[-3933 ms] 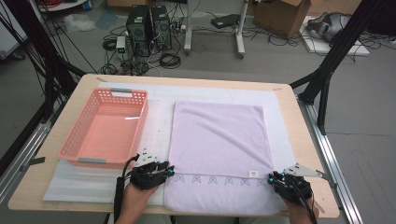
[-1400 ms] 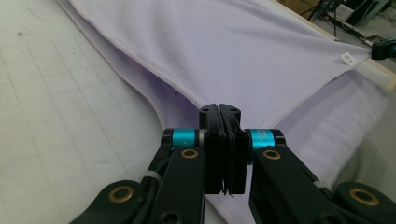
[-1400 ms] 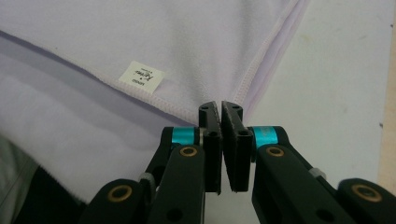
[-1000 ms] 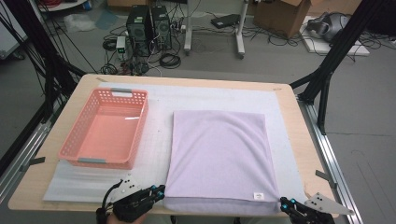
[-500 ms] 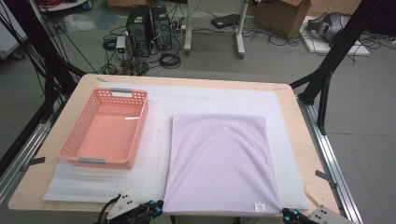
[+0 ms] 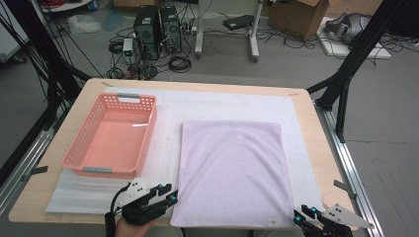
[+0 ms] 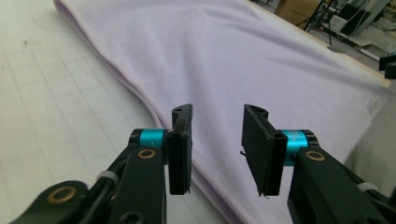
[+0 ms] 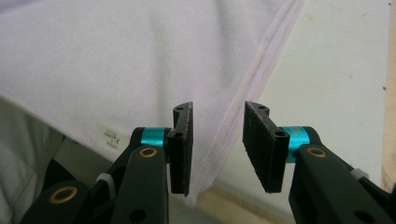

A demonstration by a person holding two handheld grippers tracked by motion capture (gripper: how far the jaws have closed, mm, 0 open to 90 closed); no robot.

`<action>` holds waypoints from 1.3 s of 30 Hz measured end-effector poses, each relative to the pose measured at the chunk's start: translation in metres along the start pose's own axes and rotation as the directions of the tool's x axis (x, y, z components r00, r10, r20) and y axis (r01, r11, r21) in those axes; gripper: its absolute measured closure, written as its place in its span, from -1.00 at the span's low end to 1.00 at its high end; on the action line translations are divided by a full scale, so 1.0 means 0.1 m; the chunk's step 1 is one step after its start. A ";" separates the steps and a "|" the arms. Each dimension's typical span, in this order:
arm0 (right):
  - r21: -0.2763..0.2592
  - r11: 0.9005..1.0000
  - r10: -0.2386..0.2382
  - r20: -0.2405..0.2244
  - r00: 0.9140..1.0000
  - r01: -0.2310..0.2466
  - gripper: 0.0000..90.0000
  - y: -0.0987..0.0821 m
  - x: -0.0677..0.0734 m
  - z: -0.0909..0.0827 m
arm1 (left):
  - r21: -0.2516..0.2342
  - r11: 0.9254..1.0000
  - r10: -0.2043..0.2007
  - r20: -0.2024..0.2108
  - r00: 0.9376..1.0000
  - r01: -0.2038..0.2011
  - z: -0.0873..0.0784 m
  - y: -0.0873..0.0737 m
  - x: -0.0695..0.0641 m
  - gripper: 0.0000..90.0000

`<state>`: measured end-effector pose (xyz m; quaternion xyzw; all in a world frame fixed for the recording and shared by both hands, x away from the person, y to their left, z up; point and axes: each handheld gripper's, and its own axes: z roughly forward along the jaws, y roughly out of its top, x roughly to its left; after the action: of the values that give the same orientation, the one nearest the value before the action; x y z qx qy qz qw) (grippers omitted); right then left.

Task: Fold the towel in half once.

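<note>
Judging from the high view, the folded towel (image 6: pixel 232 173) overhangs the surface's (image 6: pixel 316 148) near edge and could slide off if tugged unevenly; the left gripper (image 6: pixel 165 195) sits just beside its near left corner, the right gripper (image 6: pixel 302 216) at its near right corner. In the left gripper view, the fingers (image 7: pixel 182 144) have just been opening, gap empty, towel edge beneath. In the right gripper view, the fingers (image 8: pixel 182 147) likewise have just been opening, hem below, untouched.

A grey floor (image 6: pixel 390 143) is seen beyond the wooden counter (image 6: pixel 316 148). Two black computer towers (image 6: pixel 157 22) are set amid tangled cables (image 6: pixel 180 61), with a cardboard box (image 6: pixel 296 12) and black frame struts (image 6: pixel 353 54) nearby.
</note>
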<state>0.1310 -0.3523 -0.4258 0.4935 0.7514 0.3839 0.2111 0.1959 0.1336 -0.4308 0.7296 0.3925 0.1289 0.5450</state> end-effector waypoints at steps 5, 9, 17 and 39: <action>0.000 1.000 -0.010 -0.001 1.000 0.010 0.39 0.08 -0.03 0.09 | 0.001 1.000 0.007 -0.019 1.000 -0.007 0.18 0.14 0.13 0.48; -0.016 1.000 0.005 -0.004 1.000 -0.005 0.39 0.15 -0.11 0.16 | 0.038 0.999 -0.010 -0.036 0.999 0.011 0.40 0.23 0.25 0.48; -0.015 1.000 0.013 -0.018 1.000 -0.014 0.38 0.28 -0.21 0.34 | 0.134 0.989 -0.046 -0.093 0.995 0.058 0.79 0.30 0.48 0.42; -0.026 1.000 -0.001 0.001 1.000 0.001 0.34 0.49 -0.43 0.52 | 0.121 0.991 -0.037 -0.110 0.993 0.051 1.01 0.46 0.57 0.12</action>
<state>0.2137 -0.3608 -0.4219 0.4904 0.7466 0.3931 0.2182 0.3154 0.0994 -0.4406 0.7451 0.4444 0.1313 0.4797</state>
